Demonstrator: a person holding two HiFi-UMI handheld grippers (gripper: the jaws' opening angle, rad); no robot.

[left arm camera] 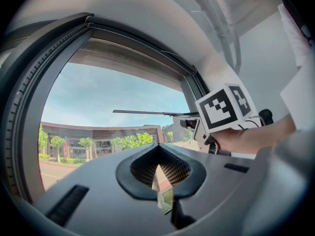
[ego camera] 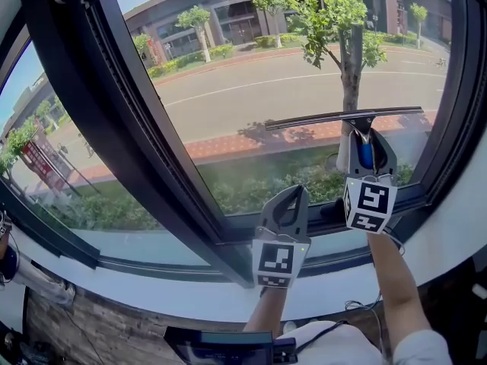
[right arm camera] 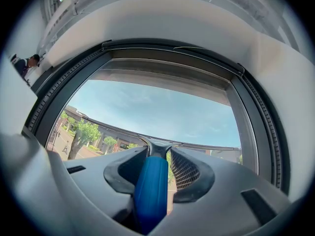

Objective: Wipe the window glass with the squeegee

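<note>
Window glass (ego camera: 251,90), street beyond. Right gripper (ego camera: 365,141) clamps squeegee (ego camera: 346,118) handle; blade lies across right pane, mid-height. Left gripper (ego camera: 291,196) pinched nearly together, empty, below. Risk: uneven pressure tilts blade, leaving streaks.

Grey left tool (ego camera: 289,195) and right tool (ego camera: 365,139) bear black-and-white marker cubes (ego camera: 275,261); white sleeve (ego camera: 417,348).

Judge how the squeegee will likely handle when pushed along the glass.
The squeegee probably feels light: the right gripper holds it up alone. Its long thin blade looks straight, so it is likely stiff. The smooth, round blue handle may twist between the jaws.
</note>
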